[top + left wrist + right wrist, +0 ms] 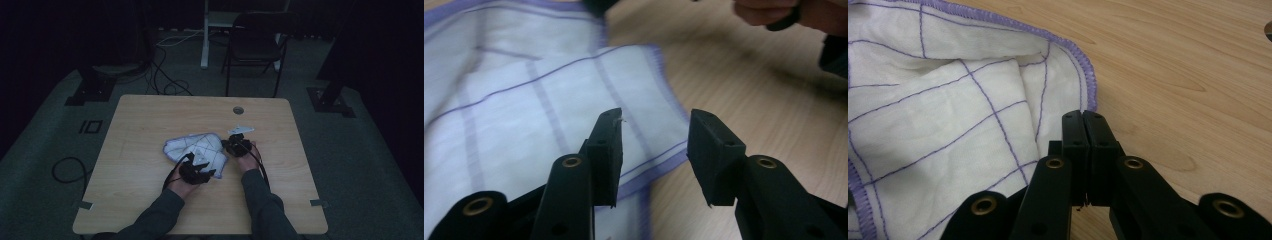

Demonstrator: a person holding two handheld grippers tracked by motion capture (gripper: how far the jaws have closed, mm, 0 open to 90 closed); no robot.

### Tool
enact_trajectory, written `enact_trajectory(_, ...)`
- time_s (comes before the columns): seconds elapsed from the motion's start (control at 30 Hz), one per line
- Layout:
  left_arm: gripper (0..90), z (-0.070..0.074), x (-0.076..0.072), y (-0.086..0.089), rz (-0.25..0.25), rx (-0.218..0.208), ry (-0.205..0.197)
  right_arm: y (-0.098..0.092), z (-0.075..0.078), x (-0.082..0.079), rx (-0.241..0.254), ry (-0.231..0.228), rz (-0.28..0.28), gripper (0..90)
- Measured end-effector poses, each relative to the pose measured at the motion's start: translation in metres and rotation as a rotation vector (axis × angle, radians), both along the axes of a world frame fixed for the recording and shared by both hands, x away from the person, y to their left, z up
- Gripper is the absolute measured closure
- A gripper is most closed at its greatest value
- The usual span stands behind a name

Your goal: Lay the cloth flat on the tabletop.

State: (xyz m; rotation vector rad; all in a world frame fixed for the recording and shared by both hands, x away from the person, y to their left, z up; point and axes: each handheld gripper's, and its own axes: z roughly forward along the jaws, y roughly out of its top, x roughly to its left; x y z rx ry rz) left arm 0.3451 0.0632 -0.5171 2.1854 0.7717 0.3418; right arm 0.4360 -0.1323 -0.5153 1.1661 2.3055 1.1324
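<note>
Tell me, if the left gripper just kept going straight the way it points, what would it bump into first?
Probably the white cloth: the left gripper, jaws open, aims at its purple-stitched edge, with bare table beside it. Depth is hard to judge.

Your two arms come in from the bottom of the high view, both in dark sleeves, and both point up and a little toward each other. Your left hand point(184, 186) holds the left gripper point(202, 170) low, with a black cable looping off it by your wrist. In the left gripper view its two black jaws stand apart with a clear gap, and nothing is between them. Your right hand point(248, 161) holds the right gripper point(231, 143) a bit farther up. In the right gripper view its jaws are pressed flat together with no gap
</note>
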Motion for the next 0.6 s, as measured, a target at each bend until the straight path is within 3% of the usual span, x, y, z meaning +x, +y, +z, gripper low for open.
enact_trajectory(0.2, 54.5, -0.009, -0.001, -0.021, -0.049, 0.015, 0.012, -0.001, 0.0, 0.0, -0.002, 0.0, 0.003, 89.8)
enact_trajectory(0.23, 54.0, -0.013, -0.001, -0.027, -0.057, 0.036, 0.009, -0.001, 0.0, 0.0, 0.0, 0.002, 0.002, 89.8)
enact_trajectory(0.43, 58.0, -0.022, 0.0, -0.031, -0.025, 0.074, 0.01, -0.002, 0.001, 0.0, 0.004, 0.004, 0.006, 89.8)
enact_trajectory(0.6, 81.9, -0.019, 0.002, -0.029, 0.005, 0.11, 0.007, -0.003, 0.001, 0.002, 0.008, 0.009, 0.004, 89.8)
